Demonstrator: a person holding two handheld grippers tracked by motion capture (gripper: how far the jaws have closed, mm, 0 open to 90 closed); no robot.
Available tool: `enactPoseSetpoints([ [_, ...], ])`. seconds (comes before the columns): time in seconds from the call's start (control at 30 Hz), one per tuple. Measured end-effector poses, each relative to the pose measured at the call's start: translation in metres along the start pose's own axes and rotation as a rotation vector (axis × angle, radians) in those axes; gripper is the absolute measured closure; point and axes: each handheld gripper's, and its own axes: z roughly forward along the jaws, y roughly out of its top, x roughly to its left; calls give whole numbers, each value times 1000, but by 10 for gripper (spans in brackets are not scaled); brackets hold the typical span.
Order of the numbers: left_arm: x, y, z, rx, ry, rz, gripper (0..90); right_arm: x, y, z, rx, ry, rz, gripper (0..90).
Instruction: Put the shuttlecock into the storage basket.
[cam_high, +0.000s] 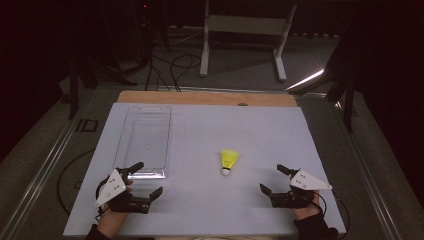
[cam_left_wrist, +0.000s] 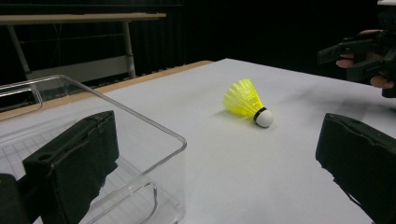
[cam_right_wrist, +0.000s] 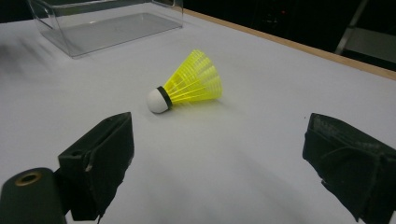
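Shuttlecock (cam_high: 229, 161), yellow with a white cork: lies on its side on the white surface (cam_high: 200, 130), just right of centre in the high view, cork toward the bottom of the frame, skirt toward the top. Untouched by either hand. Clear plastic tray (cam_high: 144, 137) sits at centre left of that view, well apart from the shuttlecock and with nothing visible inside.

Left tongs (cam_high: 148, 180), at lower left of the high view: wide apart, holding nothing, one tip just beside the near rim of the tray. Same seen in the left gripper view, where the tray wall (cam_left_wrist: 154, 135) stands at lower left and the shuttlecock (cam_left_wrist: 246, 102) lies a little above centre.

Right tongs (cam_high: 275, 179), at lower right of the high view: also spread wide and unloaded, turned toward the shuttlecock. In the right gripper view the shuttlecock (cam_right_wrist: 189, 84) lies ahead, between the lines of the two jaws but not yet within them.

Judged from this: work at its very start. Nothing grasped, nothing moved into the tray. Left to do, probably: close in, clamp the shuttlecock, carry it over and drop it in the tray.
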Motion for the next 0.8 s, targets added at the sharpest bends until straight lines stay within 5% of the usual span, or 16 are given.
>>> enactPoseSetpoints([
  [0.8,-3,1,2,17,-12,12,1,0,1,-1,-7,-1,10,91],
])
